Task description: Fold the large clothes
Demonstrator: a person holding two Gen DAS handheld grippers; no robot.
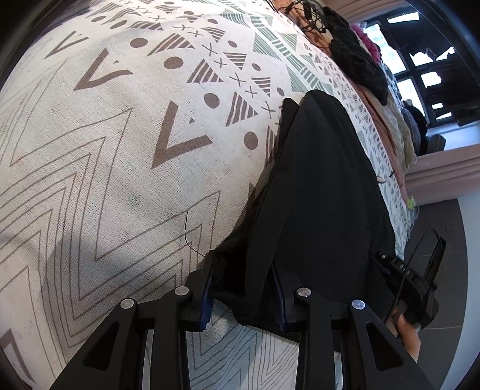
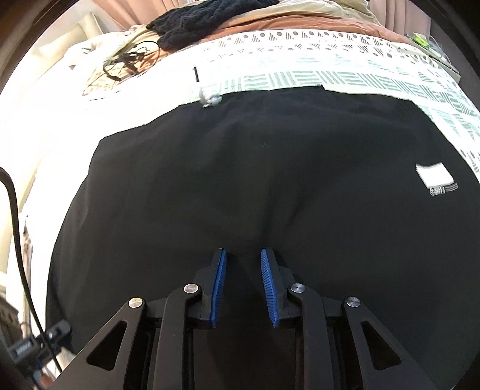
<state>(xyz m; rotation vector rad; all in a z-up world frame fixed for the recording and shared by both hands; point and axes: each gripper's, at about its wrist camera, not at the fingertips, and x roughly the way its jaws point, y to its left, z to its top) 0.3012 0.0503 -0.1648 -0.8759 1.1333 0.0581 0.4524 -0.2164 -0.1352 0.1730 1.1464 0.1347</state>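
Black garment (image 2: 255, 180): soft, limp, light. Left gripper (image 1: 243, 297) pinching its bunched corner; right gripper (image 2: 241, 285) spread above flat cloth, unheld. Grab edges, not middle.

A: State the support surface.

B: A bed with a white patterned cover (image 1: 126, 126) printed with grey chevrons, dots, crosses and striped triangles (green hatched bands run nearer the far edge).

A: Surroundings?

B: Dark grey floor (image 1: 444, 240) beside the bed. A dark-framed window (image 1: 420, 60) admits bright daylight. Pink curtains (image 2: 120, 12) hang behind the bed. A pile of other clothes (image 1: 357, 60) lies along the far side, near a loose black cable (image 2: 126, 60).
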